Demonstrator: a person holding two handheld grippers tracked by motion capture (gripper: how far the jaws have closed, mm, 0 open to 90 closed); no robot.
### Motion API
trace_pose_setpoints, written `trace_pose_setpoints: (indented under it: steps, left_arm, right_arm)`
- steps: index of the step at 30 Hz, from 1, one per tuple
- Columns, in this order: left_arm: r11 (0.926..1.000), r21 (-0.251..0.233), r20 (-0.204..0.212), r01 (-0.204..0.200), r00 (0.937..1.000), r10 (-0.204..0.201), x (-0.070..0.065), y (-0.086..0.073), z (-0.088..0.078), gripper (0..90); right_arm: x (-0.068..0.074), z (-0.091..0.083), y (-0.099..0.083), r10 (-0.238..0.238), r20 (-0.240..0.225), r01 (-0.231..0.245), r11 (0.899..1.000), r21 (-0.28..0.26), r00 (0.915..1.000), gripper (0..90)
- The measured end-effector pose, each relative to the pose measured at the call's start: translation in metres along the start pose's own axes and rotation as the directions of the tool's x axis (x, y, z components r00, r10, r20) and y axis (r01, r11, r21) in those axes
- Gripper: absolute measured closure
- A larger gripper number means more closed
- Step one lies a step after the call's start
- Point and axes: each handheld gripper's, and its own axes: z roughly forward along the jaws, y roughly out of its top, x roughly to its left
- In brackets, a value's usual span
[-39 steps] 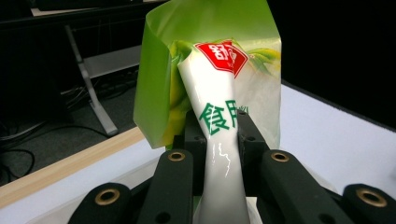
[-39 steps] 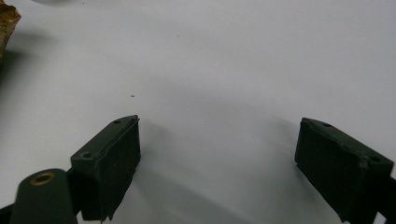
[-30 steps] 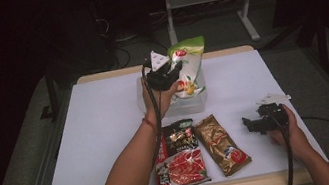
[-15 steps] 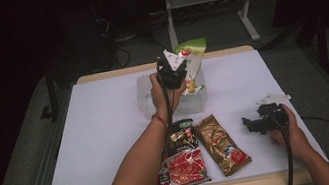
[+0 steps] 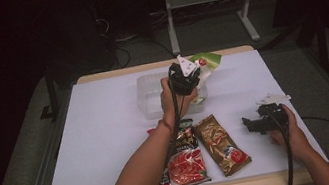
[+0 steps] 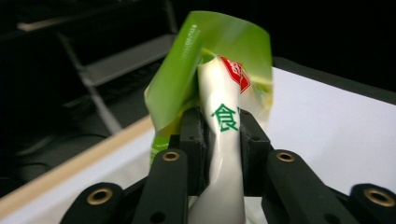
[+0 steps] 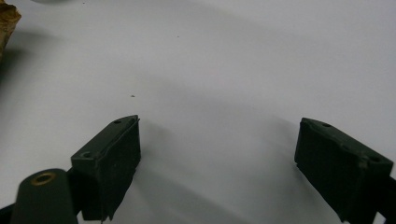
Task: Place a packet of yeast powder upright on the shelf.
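Observation:
My left gripper (image 5: 190,75) is raised over the clear plastic box (image 5: 150,97) at the back middle of the table, shut on a green and white snack bag (image 5: 205,63). In the left gripper view the bag (image 6: 224,116) is pinched between the black jaws, its green top folded over above them. My right gripper (image 5: 249,124) rests low on the white tabletop at the right, open, with nothing between its fingers (image 7: 116,154).
A red snack bag (image 5: 185,165) and a brown snack bag (image 5: 222,143) lie side by side near the front edge. The white table sheet (image 5: 110,142) spreads out to the left. A dark floor and a table frame lie beyond the back edge.
My left gripper has carried the green bag to the right and slightly farther back above the box. The right gripper has stayed still.

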Motion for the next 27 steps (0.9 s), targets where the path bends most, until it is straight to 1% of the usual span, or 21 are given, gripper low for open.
trace_pose_setpoints:
  steps: [1,3,5,6,7,10,12,14,15,16,18,19,20,21,22,23,24,25,26,27]
  left_arm:
    - [0.9999,0.011,0.023,-0.001,0.9997,0.001,0.001,0.001,-0.002,74.4]
    - [0.9995,0.03,0.077,0.014,0.9969,-0.017,0.005,0.002,-0.006,73.0]
    - [0.9988,0.046,0.113,0.019,0.9933,-0.024,0.008,0.003,-0.009,72.9]
    - [0.998,0.055,0.149,0.032,0.988,-0.04,0.011,0.004,-0.01,72.2]
    - [0.9972,0.067,0.175,0.035,0.9834,-0.046,0.013,0.005,-0.012,72.3]
    - [0.9956,0.092,0.224,0.016,0.9738,-0.037,0.016,0.008,-0.015,71.8]
    - [0.9945,0.104,0.237,0.012,0.9709,-0.036,0.018,0.009,-0.017,71.6]
    - [0.9929,0.118,0.261,0.012,0.9645,-0.043,0.02,0.01,-0.017,68.0]
    - [0.9923,0.124,0.268,0.01,0.9624,-0.043,0.021,0.01,-0.018,66.2]
    - [0.9919,0.127,0.278,-0.002,0.9601,-0.034,0.021,0.01,-0.019,66.3]
    - [0.9911,0.131,0.279,-0.025,0.9601,-0.013,0.022,0.011,-0.021,65.8]
    - [0.9909,0.131,0.286,-0.029,0.958,-0.01,0.023,0.01,-0.022,65.3]
    - [0.9906,0.132,0.299,-0.034,0.9542,-0.007,0.024,0.01,-0.023,59.7]
    - [0.9907,0.13,0.301,-0.042,0.9535,0.001,0.025,0.009,-0.025,59.7]
    - [0.9913,0.124,0.297,-0.044,0.9548,0.005,0.026,0.009,-0.027,59.2]
    - [0.9925,0.113,0.301,-0.047,0.9537,0.01,0.028,0.009,-0.03,55.6]
    - [0.9951,0.092,0.307,-0.037,0.9518,0.007,0.031,0.009,-0.033,55.6]
    - [0.997,0.072,0.314,-0.026,0.9496,0.002,0.034,0.009,-0.036,50.4]
    - [0.9981,0.06,0.319,-0.014,0.9476,-0.006,0.038,0.009,-0.039,48.4]
    - [0.9986,0.052,0.311,-0.002,0.9503,-0.014,0.041,0.009,-0.04,48.4]
  right_arm:
    - [0.0,0.0,0.0,0.001,0.0,-0.001,1.0,0.0,1.0,13.4]
    - [0.0,0.0,0.0,0.003,-0.001,-0.003,1.0,0.001,1.0,13.5]
    - [0.0,0.0,0.0,0.003,-0.001,-0.003,1.0,0.001,1.0,13.4]
    - [0.0,0.0,0.0,0.002,-0.001,-0.002,1.0,0.001,1.0,13.4]
    - [0.0,0.0,0.0,0.003,-0.001,-0.003,1.0,0.001,1.0,13.4]
    - [0.0,0.0,0.0,0.002,-0.001,-0.002,1.0,0.001,1.0,13.5]
    - [0.0,0.0,0.0,0.003,-0.001,-0.003,1.0,0.001,1.0,13.4]
    - [0.0,0.0,0.0,0.0,0.0,0.0,1.0,0.0,1.0,13.4]
    - [0.0,0.0,0.0,0.0,0.0,0.0,1.0,0.0,1.0,13.4]
    - [0.0,0.0,0.0,-0.001,0.001,0.001,1.0,-0.001,1.0,13.4]
    - [0.0,0.0,0.0,-0.002,0.003,0.002,1.0,-0.001,1.0,13.4]
    - [0.0,0.0,0.0,-0.002,0.003,0.002,1.0,-0.001,1.0,13.4]
    - [0.001,0.0,0.0,-0.004,0.005,0.004,1.0,-0.001,1.0,13.4]
    - [0.001,0.0,0.0,-0.004,0.005,0.004,1.0,-0.001,1.0,13.4]
    - [0.001,0.0,0.0,-0.004,0.006,0.004,1.0,-0.002,1.0,13.5]
    - [0.001,0.0,0.0,-0.006,0.008,0.006,1.0,-0.003,1.0,13.4]
    - [0.001,0.0,0.0,-0.006,0.008,0.006,1.0,-0.003,1.0,13.4]
    - [0.001,0.0,0.0,-0.007,0.008,0.007,1.0,-0.003,0.9999,13.4]
    - [0.001,0.0,0.0,-0.008,0.009,0.008,1.0,-0.004,0.9999,13.4]
    - [0.001,0.0,0.0,-0.008,0.009,0.008,1.0,-0.004,0.9999,13.4]
